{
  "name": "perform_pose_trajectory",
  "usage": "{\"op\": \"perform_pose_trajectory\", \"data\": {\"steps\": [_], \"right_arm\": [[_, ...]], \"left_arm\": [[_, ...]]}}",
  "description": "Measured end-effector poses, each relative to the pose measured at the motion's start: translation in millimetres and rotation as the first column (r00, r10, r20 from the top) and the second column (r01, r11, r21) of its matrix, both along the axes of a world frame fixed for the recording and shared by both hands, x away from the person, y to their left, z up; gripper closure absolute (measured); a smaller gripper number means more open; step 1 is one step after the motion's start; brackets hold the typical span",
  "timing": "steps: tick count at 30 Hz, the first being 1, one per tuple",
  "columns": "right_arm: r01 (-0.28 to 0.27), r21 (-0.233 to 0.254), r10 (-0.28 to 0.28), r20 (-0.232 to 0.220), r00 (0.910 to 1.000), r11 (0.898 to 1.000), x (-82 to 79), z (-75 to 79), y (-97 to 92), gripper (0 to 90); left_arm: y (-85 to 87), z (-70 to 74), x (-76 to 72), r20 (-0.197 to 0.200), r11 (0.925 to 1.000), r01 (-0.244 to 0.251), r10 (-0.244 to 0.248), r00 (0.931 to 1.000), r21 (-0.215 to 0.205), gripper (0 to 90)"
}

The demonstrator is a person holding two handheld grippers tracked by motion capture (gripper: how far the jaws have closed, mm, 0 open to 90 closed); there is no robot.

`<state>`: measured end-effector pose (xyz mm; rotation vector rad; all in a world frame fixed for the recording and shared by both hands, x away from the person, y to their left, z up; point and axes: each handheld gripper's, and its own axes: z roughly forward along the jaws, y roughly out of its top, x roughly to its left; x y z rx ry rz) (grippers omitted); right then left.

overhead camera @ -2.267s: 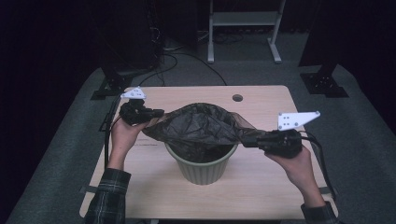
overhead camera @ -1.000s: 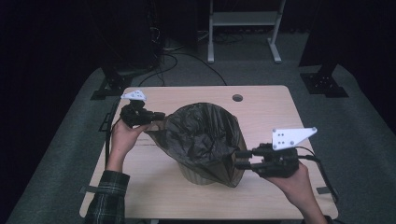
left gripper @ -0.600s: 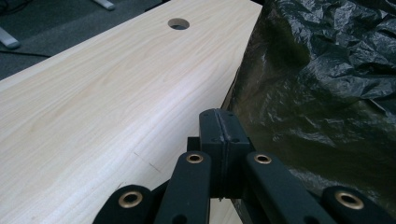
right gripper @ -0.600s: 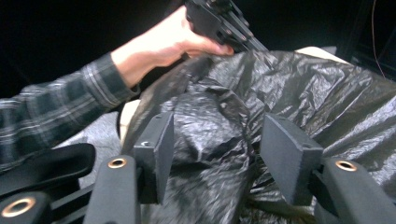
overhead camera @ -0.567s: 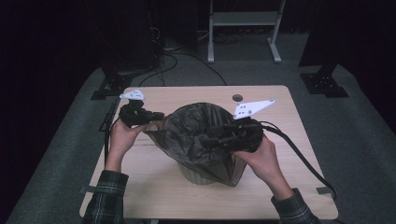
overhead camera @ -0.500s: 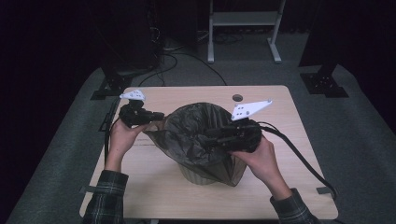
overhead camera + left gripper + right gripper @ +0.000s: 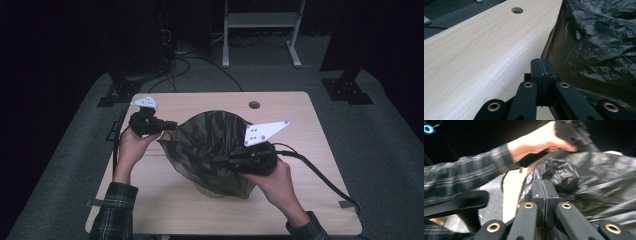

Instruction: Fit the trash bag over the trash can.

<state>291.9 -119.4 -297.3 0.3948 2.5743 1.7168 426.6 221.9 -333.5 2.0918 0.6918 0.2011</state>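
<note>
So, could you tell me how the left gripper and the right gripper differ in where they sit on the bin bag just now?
The left gripper pinches the bin bag at its left rim, out over the table; the right gripper sits over the bag's middle front. The left gripper points right; the right gripper points left. The right gripper's jaws have just been closing. Both now stand shut, with bag film at their tips.

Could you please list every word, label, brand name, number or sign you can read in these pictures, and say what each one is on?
None: no readable text on the black bag, the wooden table, the hand-held grippers' grey plates or the plaid sleeve.
The blue glow at the right gripper view's top left is too blurred to read as any sign.
</note>
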Motion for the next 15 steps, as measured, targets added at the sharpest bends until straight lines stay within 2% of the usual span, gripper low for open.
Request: {"op": "perform_pose_trajectory", "data": {"steps": [1,2,3,4,6,8,13,15], "right_arm": [[-0.010,0.003,0.010,-0.002,0.9999,1.000,-5.0,-1.4,1.9,89.2],[-0.040,0.002,0.040,0.010,0.9991,0.999,-17.2,-6.0,6.2,89.2],[-0.040,0.002,0.040,0.010,0.9991,0.999,-17.2,-6.0,6.2,89.2],[-0.067,-0.008,0.067,0.008,0.9977,0.998,-28.5,-12.8,10.6,89.2],[-0.071,-0.012,0.071,0.007,0.9975,0.997,-30.7,-14.6,11.5,89.2],[-0.089,-0.039,0.089,0.009,0.9960,0.995,-41.5,-28.3,15.6,89.2],[-0.091,-0.079,0.093,0.020,0.9955,0.993,-51.6,-50.4,19.2,89.3],[-0.088,-0.085,0.090,0.019,0.9958,0.993,-52.4,-54.6,19.9,89.3]], "left_arm": [[-0.2,-0.1,0.0,-0.001,1.0000,0.001,-0.001,1.0000,0.002,90.0],[-0.4,-0.4,0.1,-0.002,1.0000,0.002,-0.002,1.0000,0.004,90.0],[-0.5,-0.7,0.2,-0.004,1.0000,0.001,-0.001,1.0000,0.005,90.0],[-0.7,-1.5,0.6,-0.006,1.0000,0.001,-0.001,1.0000,0.007,90.0],[-1.0,-2.5,0.7,-0.009,0.9999,-0.003,0.003,1.0000,0.011,90.0],[-1.8,-4.7,1.1,-0.011,0.9999,-0.006,0.006,0.9999,0.014,90.0],[-3.4,-8.0,2.7,-0.017,0.9998,-0.011,0.012,0.9998,0.018,90.0],[-5.3,-10.0,4.0,-0.021,0.9995,-0.017,0.018,0.9996,0.028,90.0]]}}
